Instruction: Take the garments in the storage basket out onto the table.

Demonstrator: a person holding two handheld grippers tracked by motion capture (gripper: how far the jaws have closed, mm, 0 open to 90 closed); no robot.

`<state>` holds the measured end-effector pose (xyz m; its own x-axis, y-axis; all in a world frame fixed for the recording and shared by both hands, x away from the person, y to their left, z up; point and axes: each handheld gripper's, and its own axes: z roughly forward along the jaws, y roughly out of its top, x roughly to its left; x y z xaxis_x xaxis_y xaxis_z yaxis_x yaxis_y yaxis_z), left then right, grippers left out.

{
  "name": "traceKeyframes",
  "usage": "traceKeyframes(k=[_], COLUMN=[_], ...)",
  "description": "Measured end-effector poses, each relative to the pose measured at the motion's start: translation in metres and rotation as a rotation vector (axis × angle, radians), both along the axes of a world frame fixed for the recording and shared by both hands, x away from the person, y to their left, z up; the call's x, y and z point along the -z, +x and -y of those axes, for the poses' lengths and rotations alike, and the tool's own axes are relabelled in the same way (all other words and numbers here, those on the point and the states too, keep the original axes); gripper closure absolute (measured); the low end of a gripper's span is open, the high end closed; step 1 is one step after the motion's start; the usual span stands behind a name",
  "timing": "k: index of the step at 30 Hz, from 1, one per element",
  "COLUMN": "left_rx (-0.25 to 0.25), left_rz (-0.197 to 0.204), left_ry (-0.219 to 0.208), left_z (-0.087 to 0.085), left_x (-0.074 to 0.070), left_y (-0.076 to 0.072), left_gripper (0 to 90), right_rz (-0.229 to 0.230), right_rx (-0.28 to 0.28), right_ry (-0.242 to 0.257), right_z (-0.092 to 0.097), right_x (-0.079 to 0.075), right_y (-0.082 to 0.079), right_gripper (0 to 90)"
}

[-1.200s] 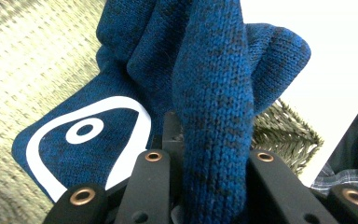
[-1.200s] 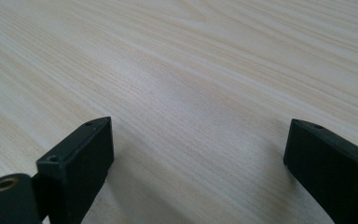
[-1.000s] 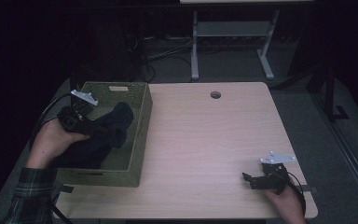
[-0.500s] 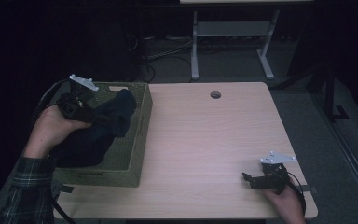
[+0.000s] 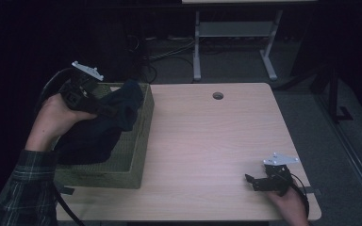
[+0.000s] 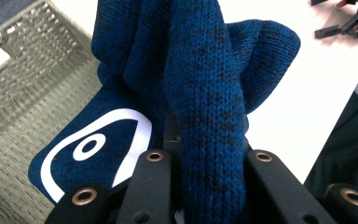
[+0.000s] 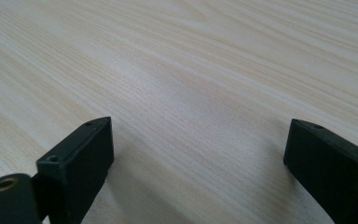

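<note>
A dark blue knitted garment (image 5: 99, 134) with a white oval mark (image 6: 91, 147) hangs partly lifted out of a woven green basket (image 5: 139, 155) at the table's left. My left gripper (image 5: 107, 109) is shut on a bunched fold of the garment (image 6: 207, 93), which rises between its jaws (image 6: 209, 161). The garment's lower part still lies in the basket. At the near right edge of the table my right gripper (image 5: 250, 181) rests low and open, with only bare wood between its jaws (image 7: 198, 149).
The light wooden table (image 5: 207, 136) has a round cable hole (image 5: 218, 95) near its far edge. The basket wall (image 6: 23, 88) stands close beside the left gripper. A white desk frame (image 5: 231, 42) and cables stand on the dark floor beyond.
The left hand has risen and drawn the blue garment up out of the basket, toward its far rim. The right hand has stayed still.
</note>
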<state>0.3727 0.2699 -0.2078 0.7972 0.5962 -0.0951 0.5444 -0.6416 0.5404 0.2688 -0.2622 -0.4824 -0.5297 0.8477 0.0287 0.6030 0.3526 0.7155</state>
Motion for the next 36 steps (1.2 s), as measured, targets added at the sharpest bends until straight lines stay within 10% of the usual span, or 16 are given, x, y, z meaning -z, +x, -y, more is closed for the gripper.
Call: traceKeyframes(k=[36], left_rx=[0.16], left_rz=[0.046], left_ry=[-0.014], left_z=[0.101], left_x=[-0.032], left_y=[0.013], left_gripper=[77.9], right_rz=[0.0], right_rx=[0.0], right_ry=[0.0], right_z=[0.0], right_x=[0.0], right_y=[0.0], right_gripper=[8.0])
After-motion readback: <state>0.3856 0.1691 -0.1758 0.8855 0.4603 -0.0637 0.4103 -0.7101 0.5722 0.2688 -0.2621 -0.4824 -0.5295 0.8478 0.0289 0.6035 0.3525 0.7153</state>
